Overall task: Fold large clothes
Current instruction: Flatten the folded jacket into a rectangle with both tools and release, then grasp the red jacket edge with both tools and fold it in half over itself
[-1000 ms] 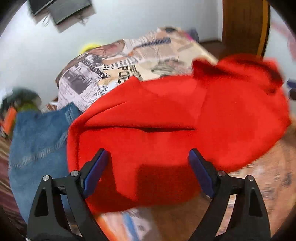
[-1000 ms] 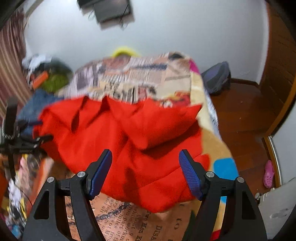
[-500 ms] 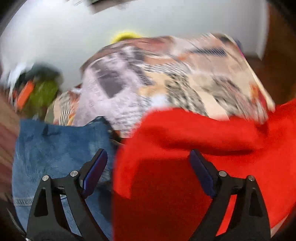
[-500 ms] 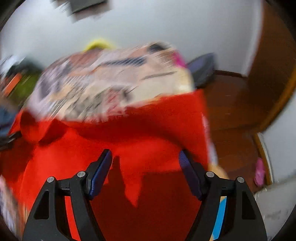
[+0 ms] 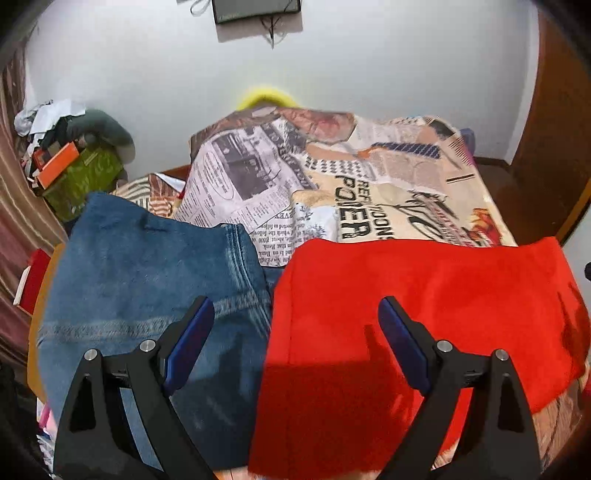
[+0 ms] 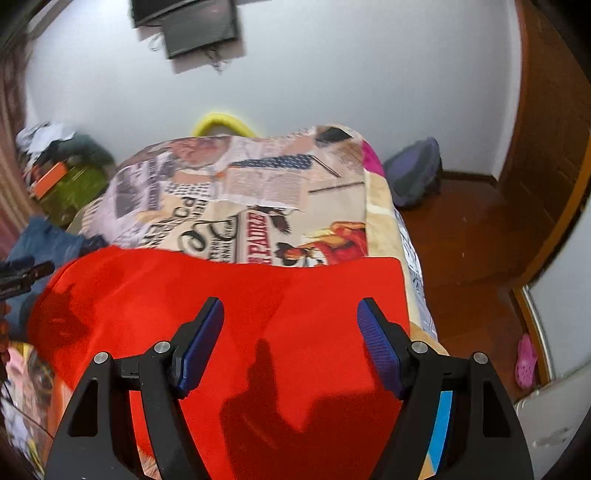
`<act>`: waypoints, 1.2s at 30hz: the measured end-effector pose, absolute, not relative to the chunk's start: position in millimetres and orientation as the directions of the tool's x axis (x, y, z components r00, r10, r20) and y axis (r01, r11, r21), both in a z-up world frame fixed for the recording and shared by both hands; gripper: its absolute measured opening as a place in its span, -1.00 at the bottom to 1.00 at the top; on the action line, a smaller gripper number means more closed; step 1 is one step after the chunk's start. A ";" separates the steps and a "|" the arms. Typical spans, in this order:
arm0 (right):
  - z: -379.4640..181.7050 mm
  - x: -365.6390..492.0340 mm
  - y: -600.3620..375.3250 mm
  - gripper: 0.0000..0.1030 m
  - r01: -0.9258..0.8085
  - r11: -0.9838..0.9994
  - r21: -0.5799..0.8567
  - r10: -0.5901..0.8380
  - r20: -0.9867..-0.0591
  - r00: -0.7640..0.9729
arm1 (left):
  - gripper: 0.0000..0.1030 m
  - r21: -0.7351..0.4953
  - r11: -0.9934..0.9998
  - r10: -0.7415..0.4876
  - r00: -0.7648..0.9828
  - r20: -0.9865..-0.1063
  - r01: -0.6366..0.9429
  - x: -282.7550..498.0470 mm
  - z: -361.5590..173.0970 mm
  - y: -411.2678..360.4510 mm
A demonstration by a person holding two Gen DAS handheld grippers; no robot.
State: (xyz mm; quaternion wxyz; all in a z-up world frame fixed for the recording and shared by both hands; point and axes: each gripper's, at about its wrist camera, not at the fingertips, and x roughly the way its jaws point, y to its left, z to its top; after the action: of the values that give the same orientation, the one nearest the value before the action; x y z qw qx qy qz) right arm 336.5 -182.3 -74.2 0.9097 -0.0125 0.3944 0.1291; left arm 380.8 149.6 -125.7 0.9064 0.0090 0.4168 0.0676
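Observation:
A large red garment [image 5: 424, 306] lies flat and folded on the bed, its far edge straight; in the right wrist view the red garment [image 6: 229, 306] fills the near half of the bed. My left gripper [image 5: 295, 332] hovers open above the seam where the red cloth meets a folded blue denim piece [image 5: 147, 273], nothing between its blue pads. Over the middle of the red cloth my right gripper [image 6: 290, 339] stands open and holds nothing. A bit of the left gripper shows at the left edge of the right wrist view.
The bed carries a newspaper-print cover [image 5: 369, 184]. A pile of clutter with a green box [image 5: 81, 177] sits far left by the wall. A dark backpack [image 6: 417, 177] and a pink shoe [image 6: 526, 360] lie on the wooden floor to the right. A screen [image 5: 255, 9] hangs on the wall.
The red garment went from a rumpled heap to a flat, straight-edged fold. Both grippers drew back and rose, open throughout; the left one swung left, over the denim's edge.

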 end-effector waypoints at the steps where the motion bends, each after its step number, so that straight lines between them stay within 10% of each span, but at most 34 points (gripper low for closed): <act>1: -69.0 326.6 -178.3 0.38 -0.261 0.963 0.067 0.229 -0.711 0.664 | 0.75 0.073 0.991 0.130 0.651 -0.748 -0.114 373.7 -122.2 147.5; 14: -44.0 262.1 -148.2 0.42 -0.364 0.931 0.024 0.295 -0.638 0.711 | 0.85 0.006 0.992 0.098 0.729 -0.677 -0.128 282.0 -104.9 146.3; 25: -89.0 259.9 -125.5 0.54 -0.376 0.926 0.007 0.267 -0.719 0.642 | 0.85 -0.388 0.888 -0.151 0.641 -0.753 -0.247 269.7 -192.4 177.3; 36: -115.0 267.4 -129.2 0.54 -0.358 0.931 0.062 0.275 -0.765 0.582 | 0.85 -0.487 0.827 -0.234 0.616 -0.752 -0.281 305.2 -237.0 152.0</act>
State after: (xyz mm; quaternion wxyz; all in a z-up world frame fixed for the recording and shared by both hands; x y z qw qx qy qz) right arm 267.4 -129.2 -115.0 0.8881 -0.0493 0.4207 0.1784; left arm 305.2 152.0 -237.0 0.8494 -0.2940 0.4380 0.0140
